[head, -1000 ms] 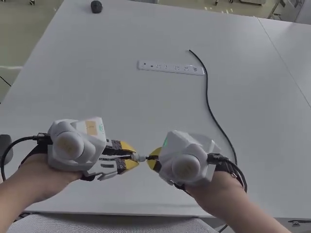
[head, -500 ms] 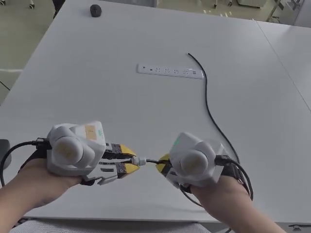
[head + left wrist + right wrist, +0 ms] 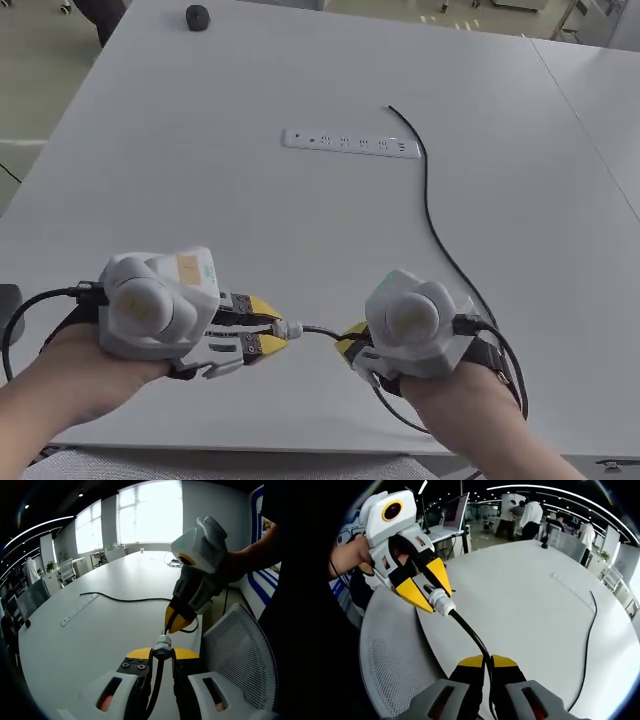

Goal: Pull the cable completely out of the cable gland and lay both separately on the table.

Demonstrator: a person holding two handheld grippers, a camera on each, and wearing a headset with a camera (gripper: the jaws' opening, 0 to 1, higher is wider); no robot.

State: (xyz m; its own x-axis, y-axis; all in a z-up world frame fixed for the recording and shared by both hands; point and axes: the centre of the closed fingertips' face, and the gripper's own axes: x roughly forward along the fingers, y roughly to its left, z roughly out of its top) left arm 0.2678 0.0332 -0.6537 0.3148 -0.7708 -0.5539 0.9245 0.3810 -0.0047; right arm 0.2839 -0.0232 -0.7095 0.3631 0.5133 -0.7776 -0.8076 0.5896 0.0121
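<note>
My left hand-held gripper (image 3: 268, 326) clamped on cable gland (image 3: 290, 328), right hand-held gripper (image 3: 352, 340) squeezing cable (image 3: 320, 331) nearby, short black stretch between them, above desk (image 3: 250, 200).

An open office: long white table (image 3: 200, 180), mesh chair (image 3: 235, 650), laptop (image 3: 454, 511), large windows (image 3: 150, 512).

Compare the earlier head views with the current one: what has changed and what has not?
The right gripper, shut on the cable, has pulled rightward away from the left gripper, baring more cable outside the cable gland. The left gripper stays shut on the gland; the power strip lies unmoved.
</note>
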